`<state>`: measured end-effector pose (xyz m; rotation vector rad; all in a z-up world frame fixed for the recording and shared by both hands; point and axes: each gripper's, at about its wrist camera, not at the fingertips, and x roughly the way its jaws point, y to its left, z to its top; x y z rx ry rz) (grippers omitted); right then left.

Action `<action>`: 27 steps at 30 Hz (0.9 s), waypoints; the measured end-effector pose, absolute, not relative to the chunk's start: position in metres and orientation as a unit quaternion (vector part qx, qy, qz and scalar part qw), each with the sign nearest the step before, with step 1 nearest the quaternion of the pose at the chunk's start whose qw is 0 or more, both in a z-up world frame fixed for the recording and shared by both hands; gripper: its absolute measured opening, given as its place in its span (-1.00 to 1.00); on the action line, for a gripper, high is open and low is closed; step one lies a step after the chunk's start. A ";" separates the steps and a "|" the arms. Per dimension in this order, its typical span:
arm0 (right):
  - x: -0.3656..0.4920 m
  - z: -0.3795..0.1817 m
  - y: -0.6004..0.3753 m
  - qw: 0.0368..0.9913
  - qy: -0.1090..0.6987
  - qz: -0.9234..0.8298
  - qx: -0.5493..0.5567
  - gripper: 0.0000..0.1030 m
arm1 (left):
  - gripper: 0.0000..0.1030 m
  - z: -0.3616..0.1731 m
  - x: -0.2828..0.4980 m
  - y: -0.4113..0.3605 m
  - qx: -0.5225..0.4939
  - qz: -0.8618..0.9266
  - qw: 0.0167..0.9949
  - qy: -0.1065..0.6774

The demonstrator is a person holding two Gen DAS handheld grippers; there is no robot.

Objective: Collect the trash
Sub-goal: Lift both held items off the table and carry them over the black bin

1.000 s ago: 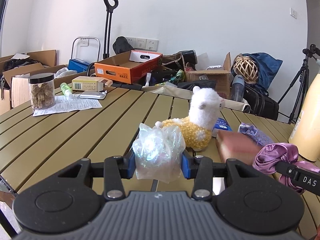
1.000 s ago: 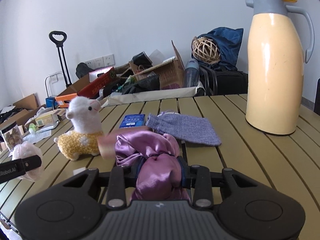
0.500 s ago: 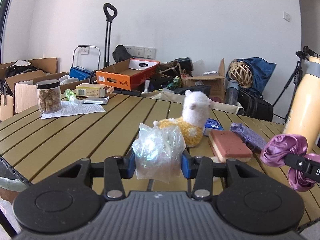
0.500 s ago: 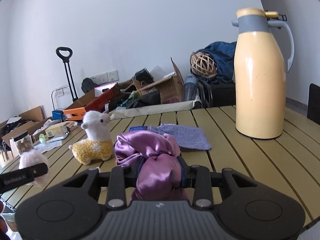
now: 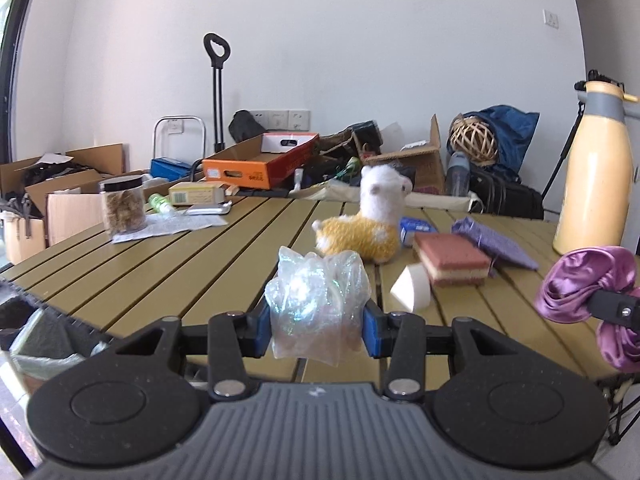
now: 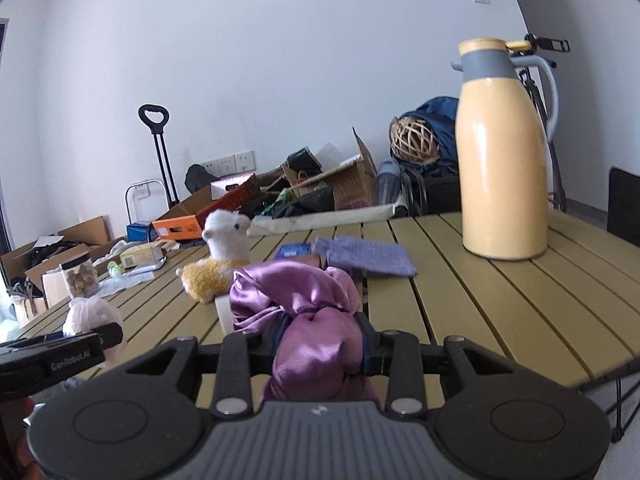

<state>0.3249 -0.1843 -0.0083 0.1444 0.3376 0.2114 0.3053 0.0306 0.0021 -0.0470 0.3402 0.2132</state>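
My left gripper is shut on a crumpled clear plastic bag, held near the front edge of the slatted table. That bag and the left gripper also show at the lower left of the right wrist view. My right gripper is shut on a bunched purple satin cloth, which appears again at the right of the left wrist view as the purple cloth. At the lower left, below the table edge, sits a bin with a plastic liner.
On the table stand a plush alpaca, a pink-and-yellow sponge, a white wedge, a purple pouch, a blue packet, a yellow thermos, and a jar on paper. Boxes and bags crowd the floor behind.
Both grippers have drawn back toward the table's front edge with their loads still held. The table objects look farther away, and the lined bin has come into view at the lower left.
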 end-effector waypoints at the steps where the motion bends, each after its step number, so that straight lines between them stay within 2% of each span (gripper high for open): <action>1: 0.319 -0.011 -0.186 0.977 0.171 0.105 0.071 -0.37 | -0.15 0.001 0.300 0.030 -0.025 0.103 0.980 0.169; 15: 0.239 -0.057 -0.193 0.963 0.234 0.125 0.041 -0.37 | -0.15 -0.021 0.232 0.027 -0.006 0.088 0.976 0.201; 27: 0.223 -0.086 -0.201 0.951 0.282 0.122 0.028 -0.37 | -0.15 -0.067 0.203 0.021 0.033 0.071 0.952 0.296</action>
